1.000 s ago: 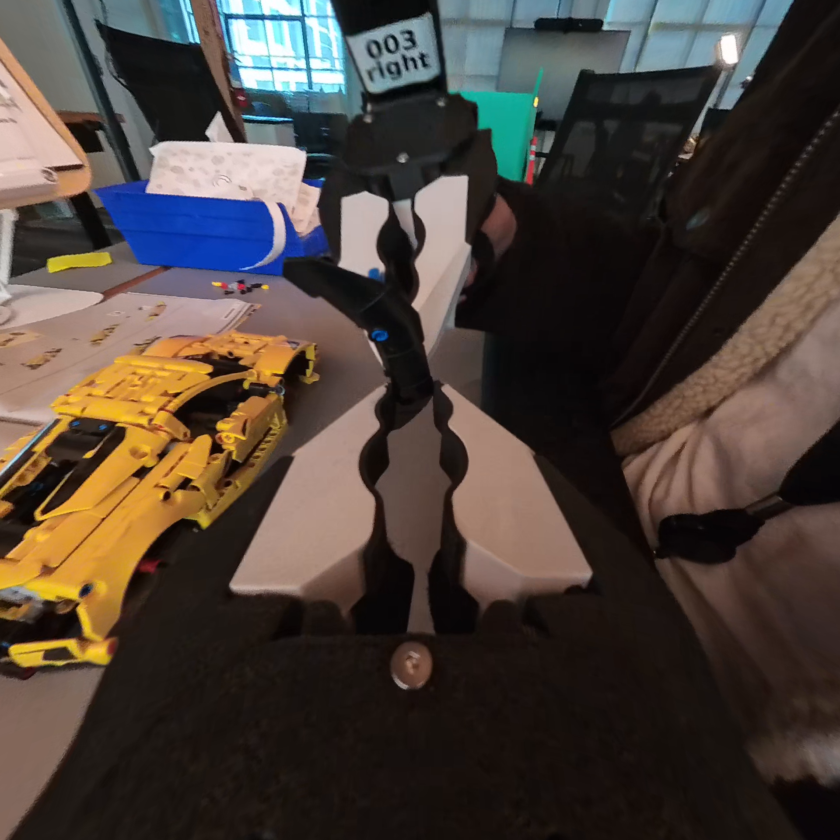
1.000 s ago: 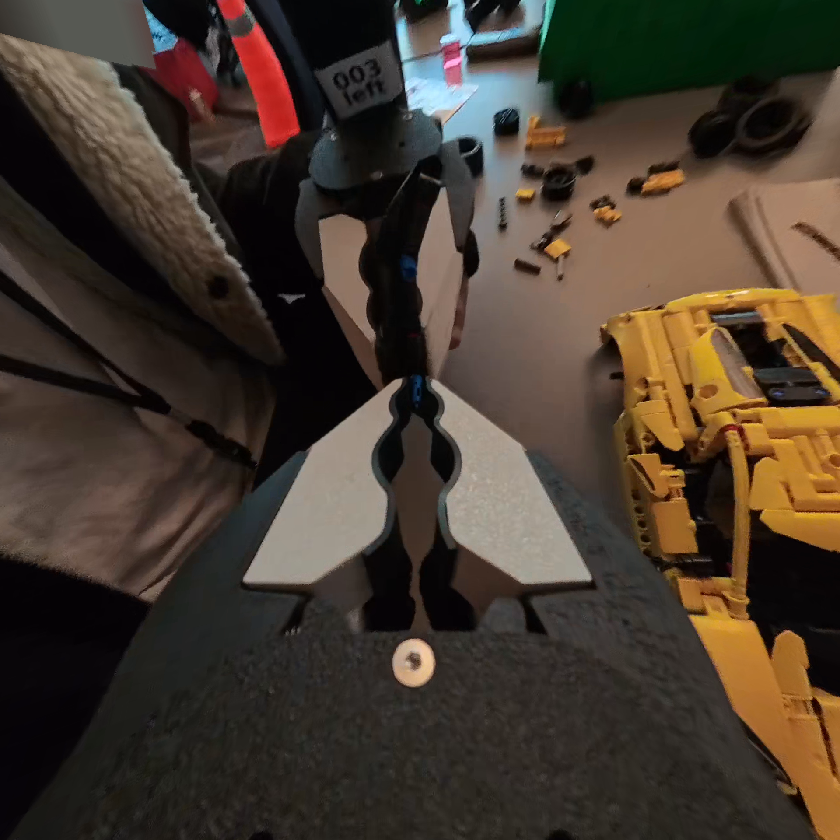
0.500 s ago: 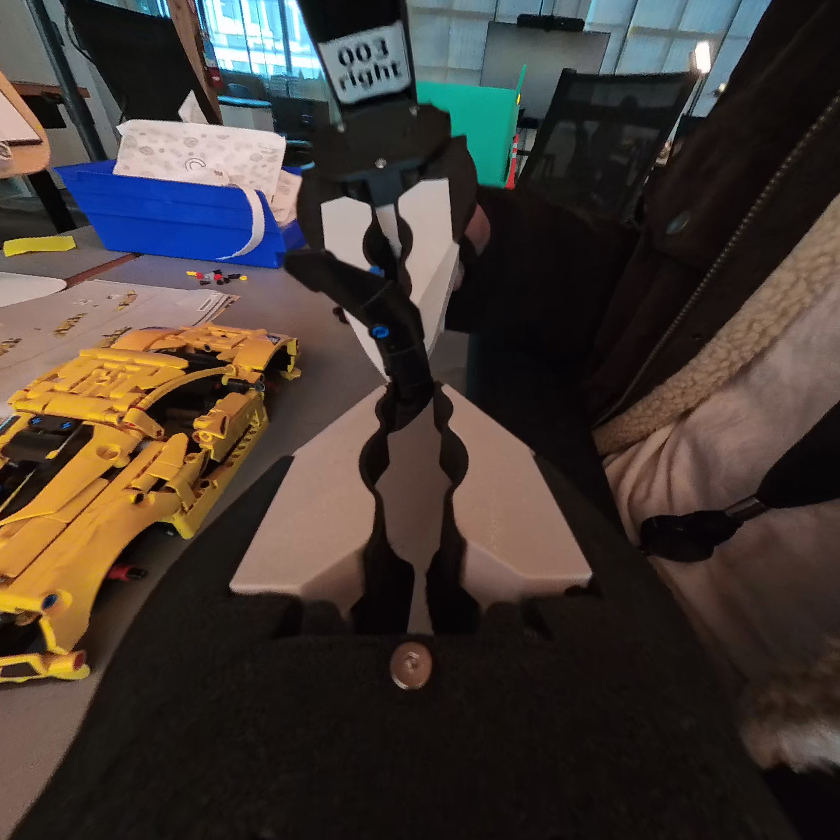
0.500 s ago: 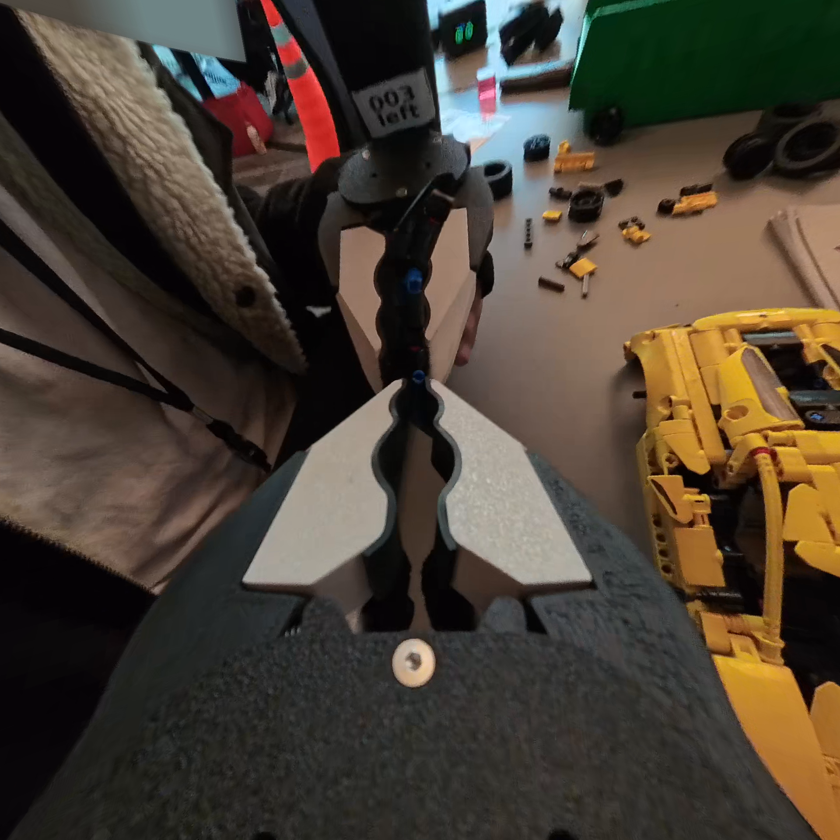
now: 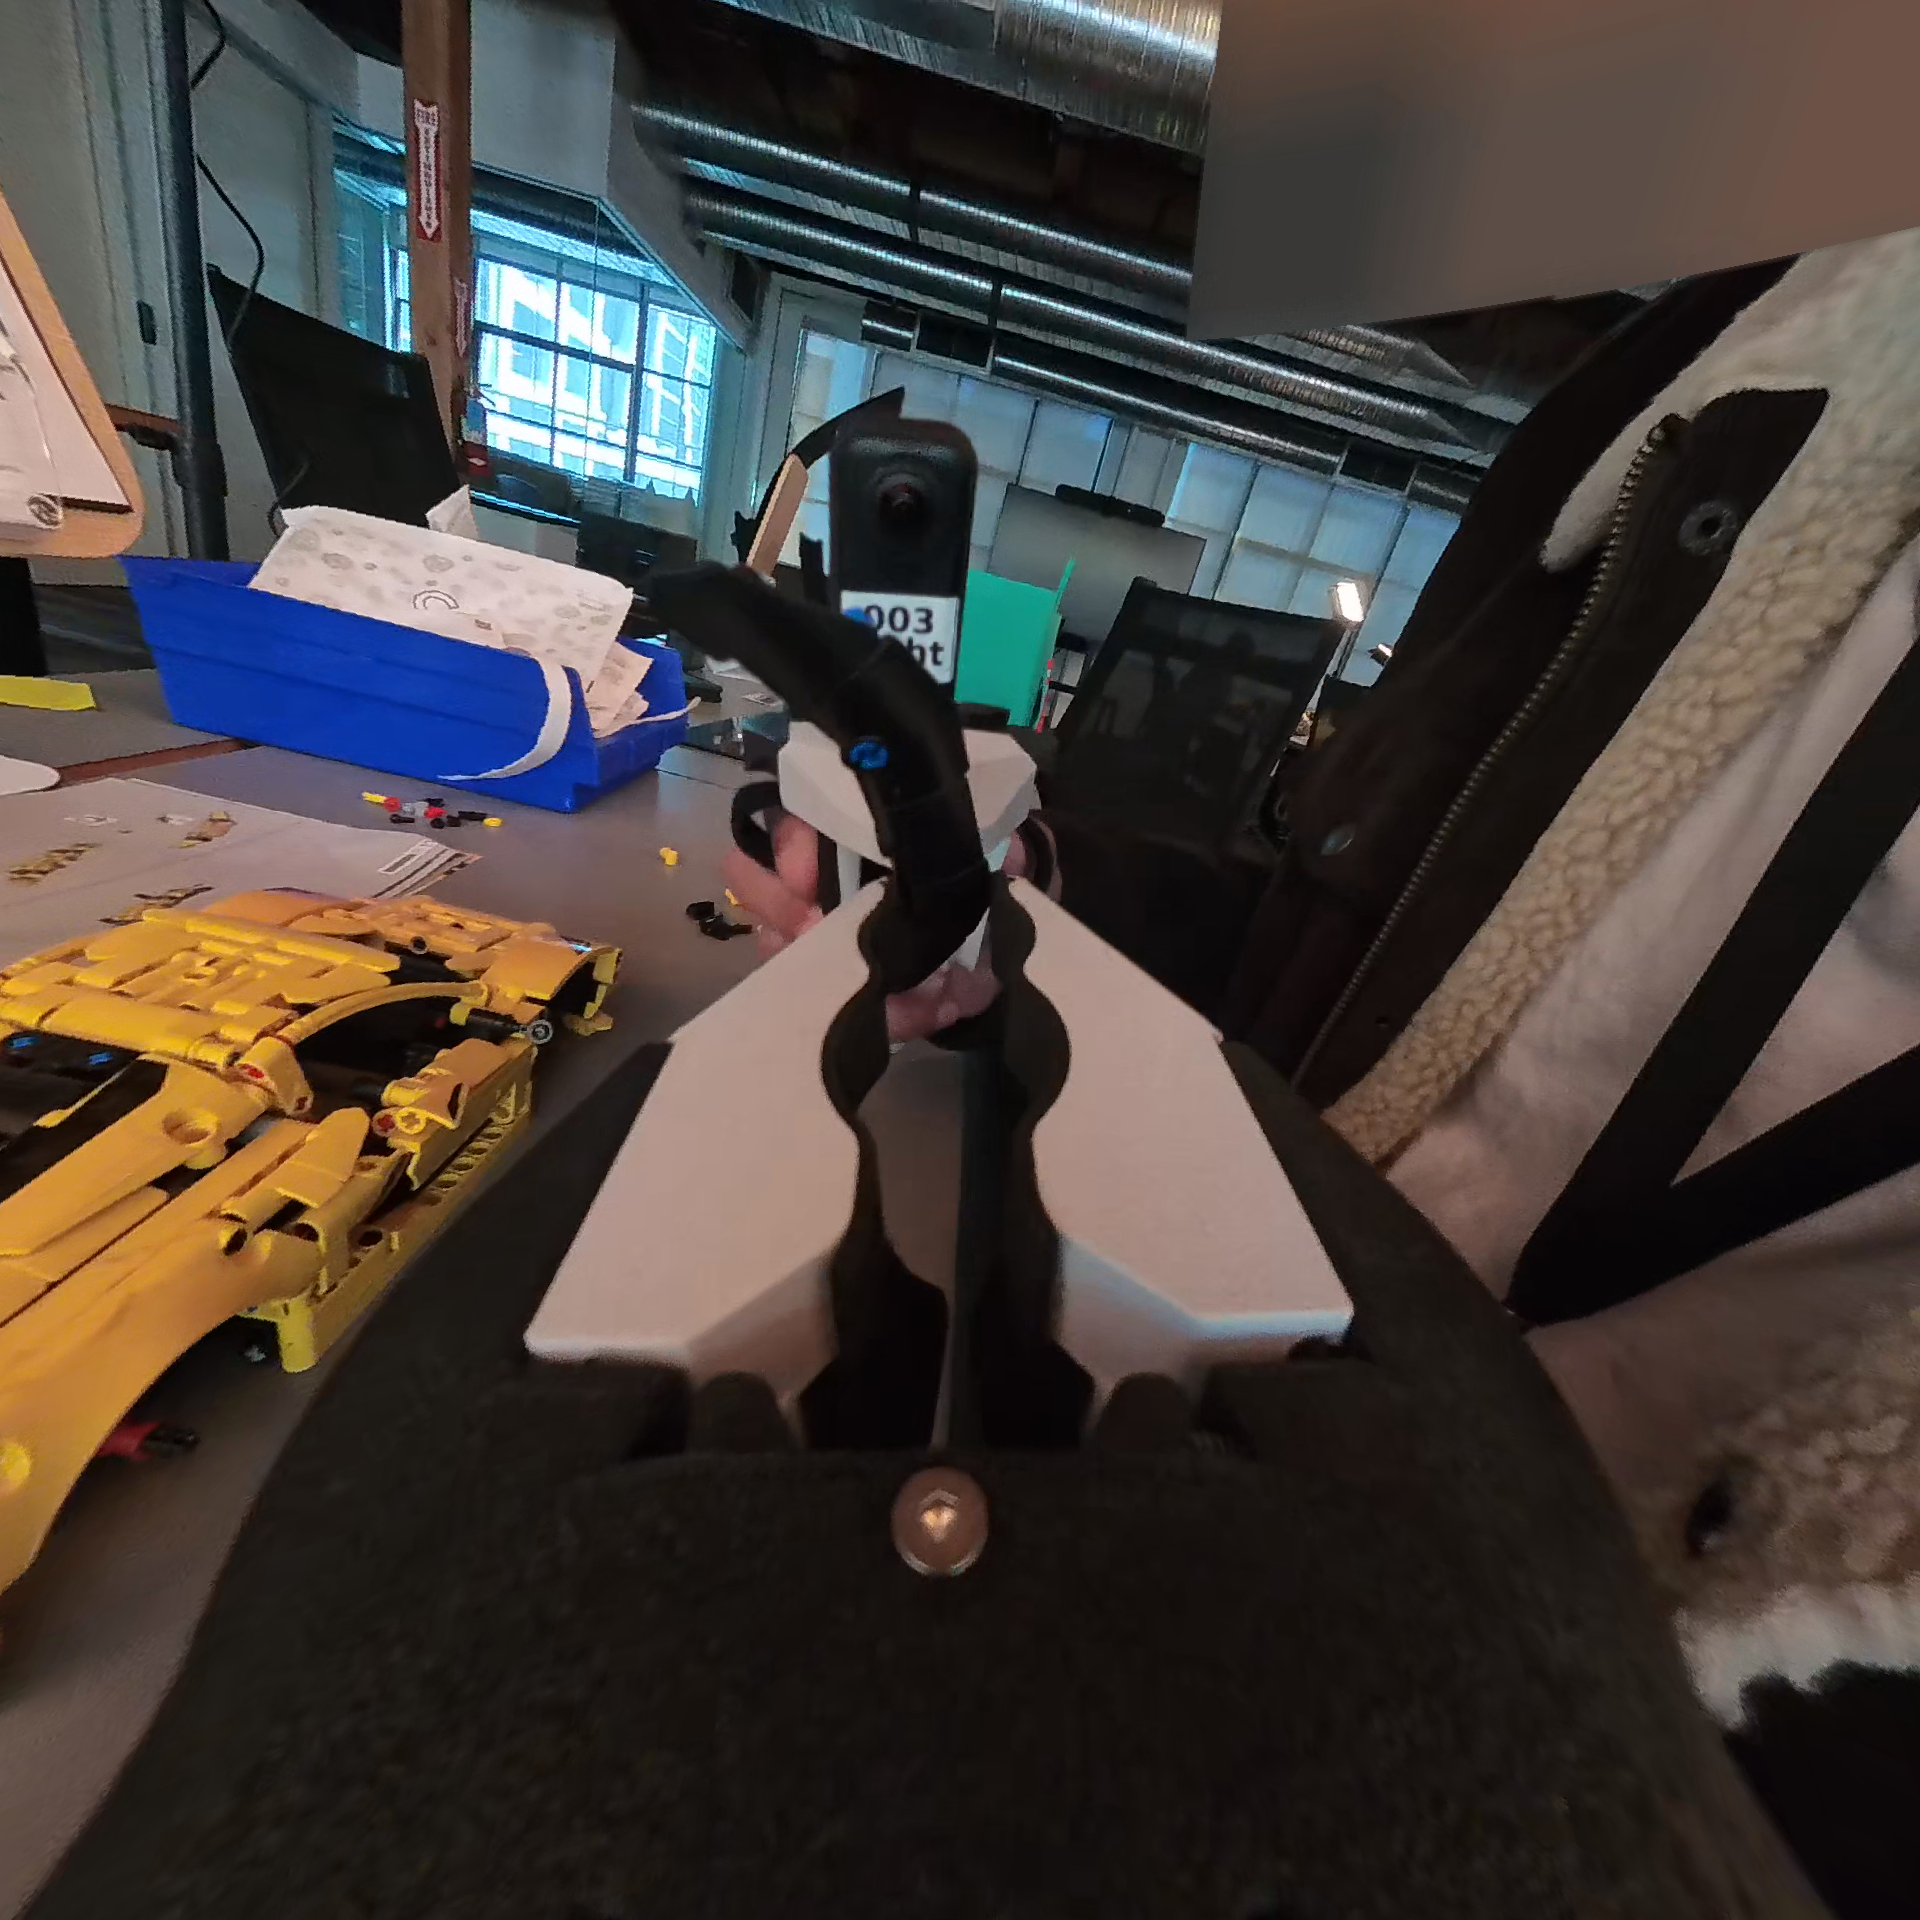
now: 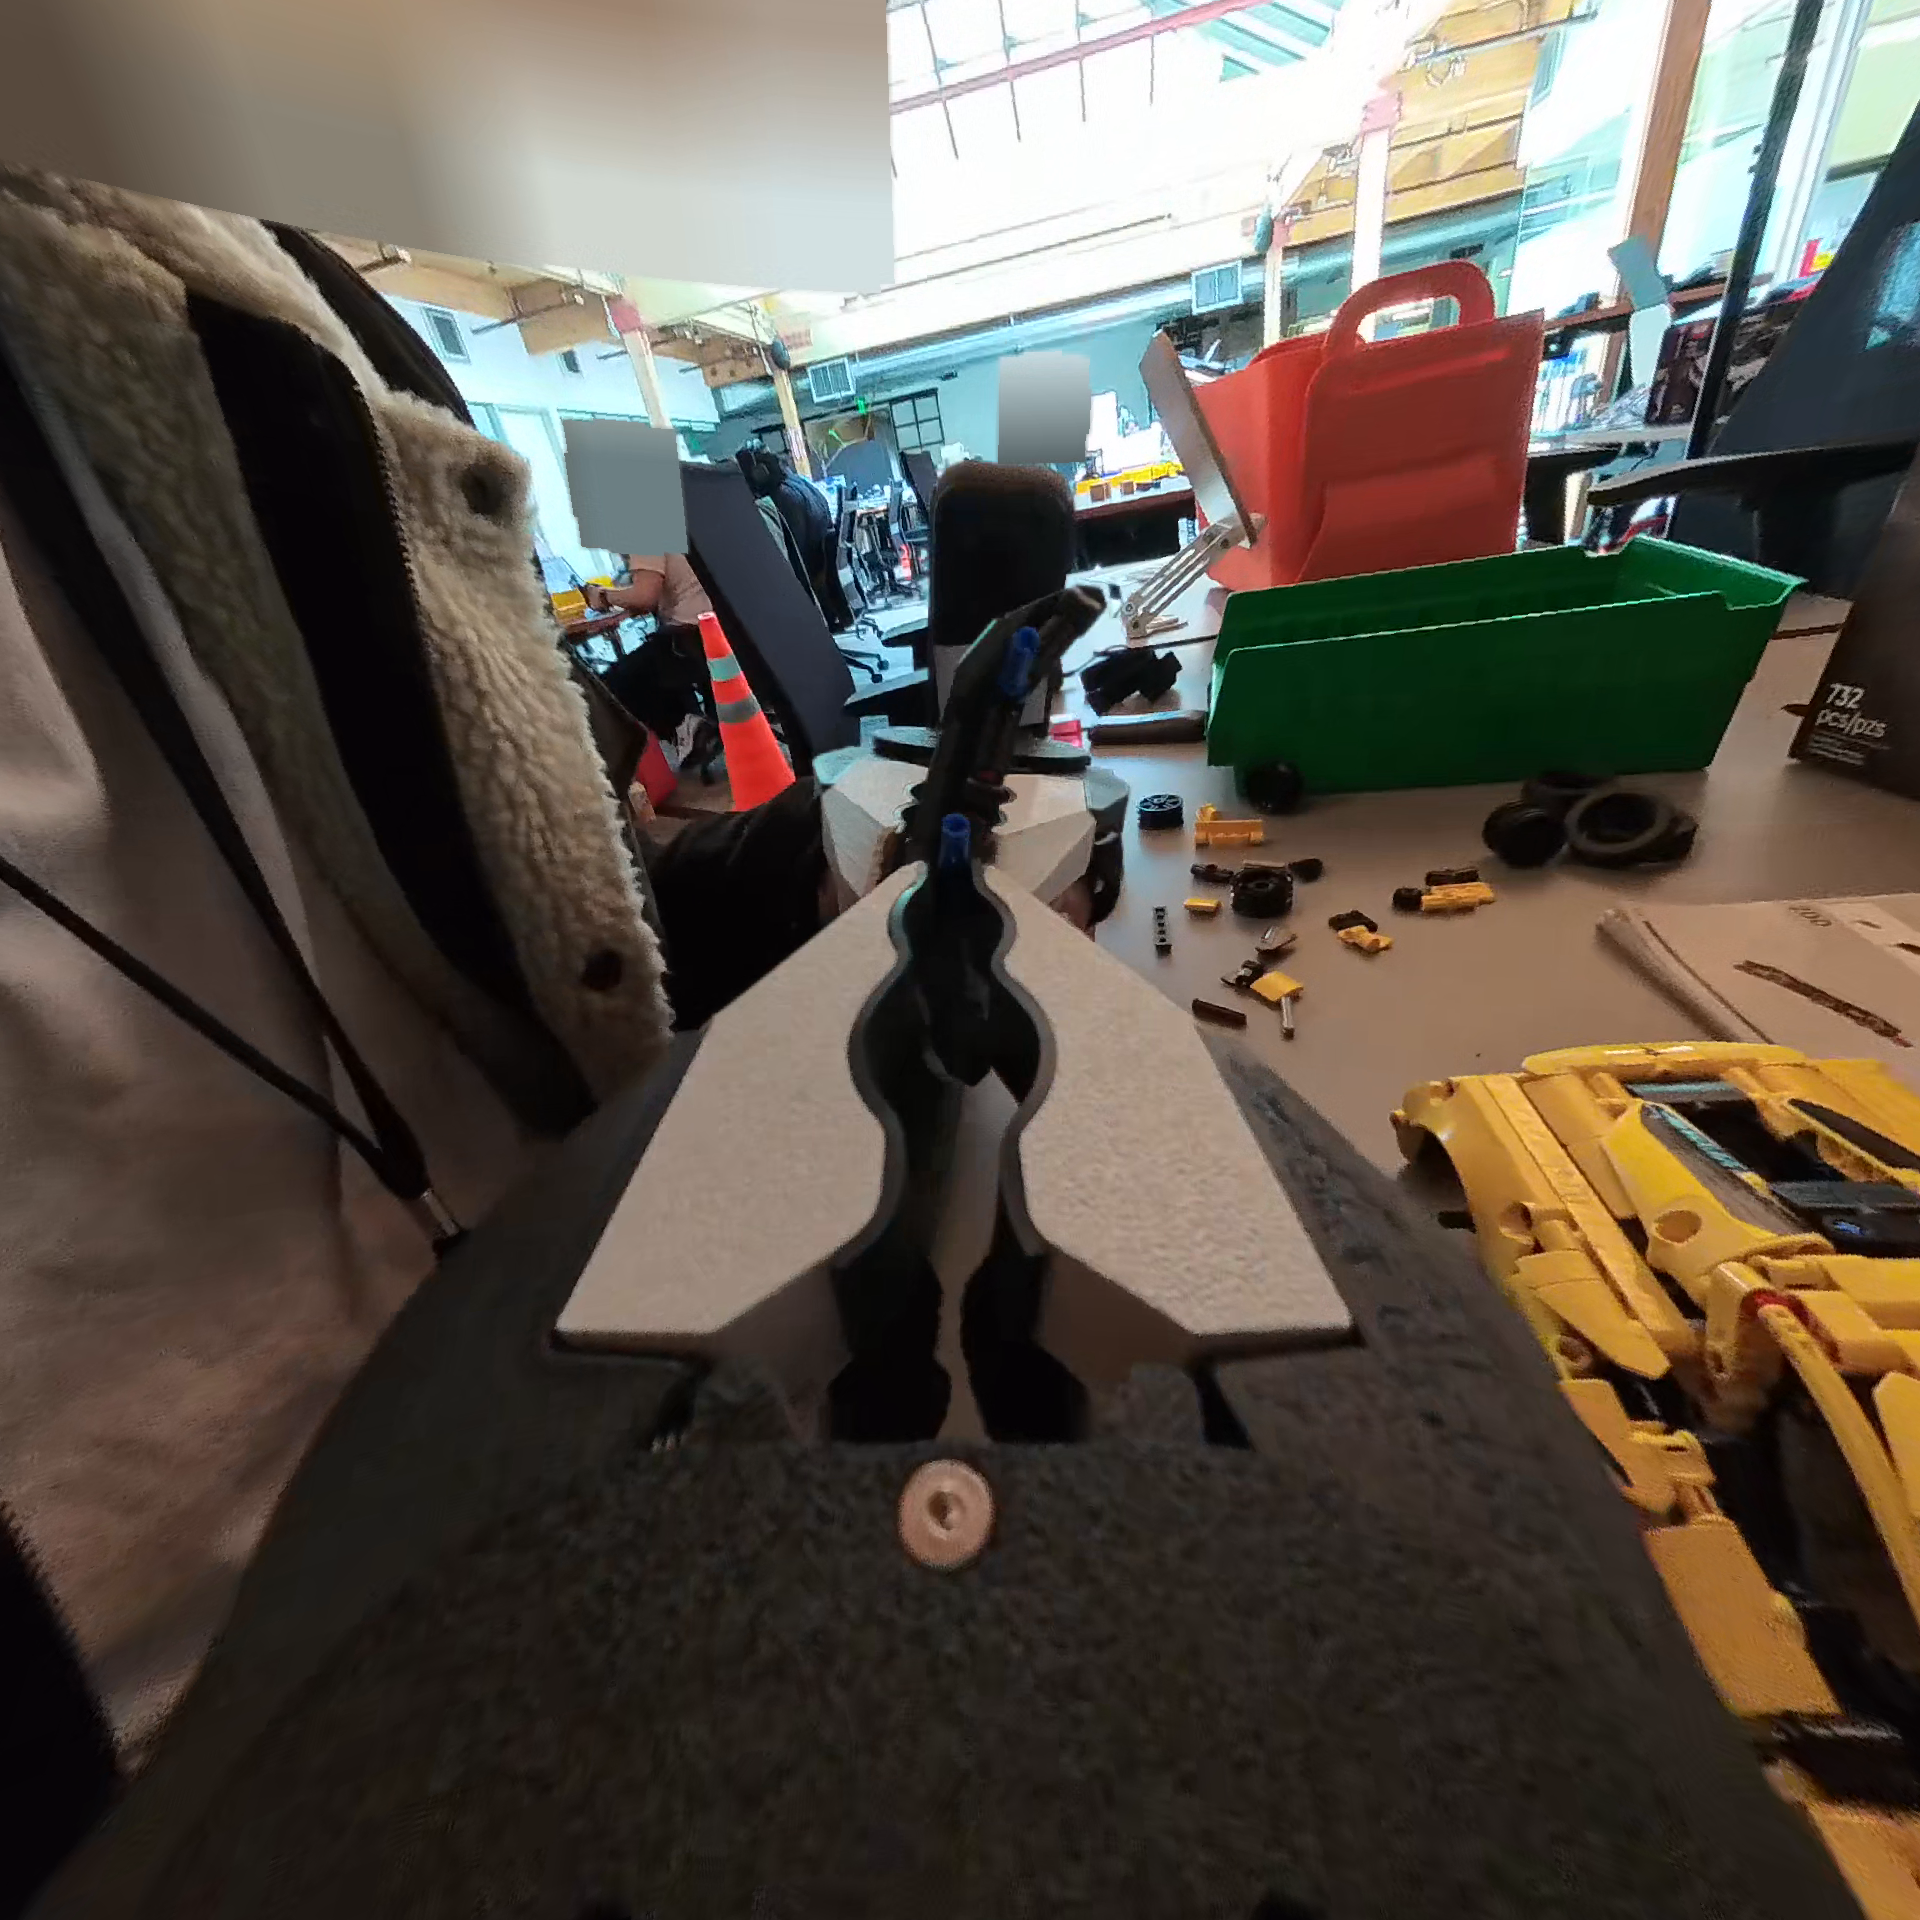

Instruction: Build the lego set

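Left wrist view shows the left claw [image 5: 940, 961] closed on the lower end of a curved black part [image 5: 894, 790] with a blue pin, held in the air in front of the person's chest. Right wrist view shows the right claw [image 6: 951, 914] nipped narrow onto the same part [image 6: 982, 727] at a blue pin, so both claws hold it from opposite ends. Since a second ago both claws have tilted upward and lifted, bringing the room into view. The part looks raised for checking or pressing a pin home, not yet carried to the model. Yellow car [image 5: 239, 1101] sits untouched on the surface [image 6: 1455, 997], well apart. Loose pieces [image 6: 1278, 935] lie beyond, near a green bin [image 6: 1486, 665]; a blue bin [image 5: 343, 665] stands behind the car.
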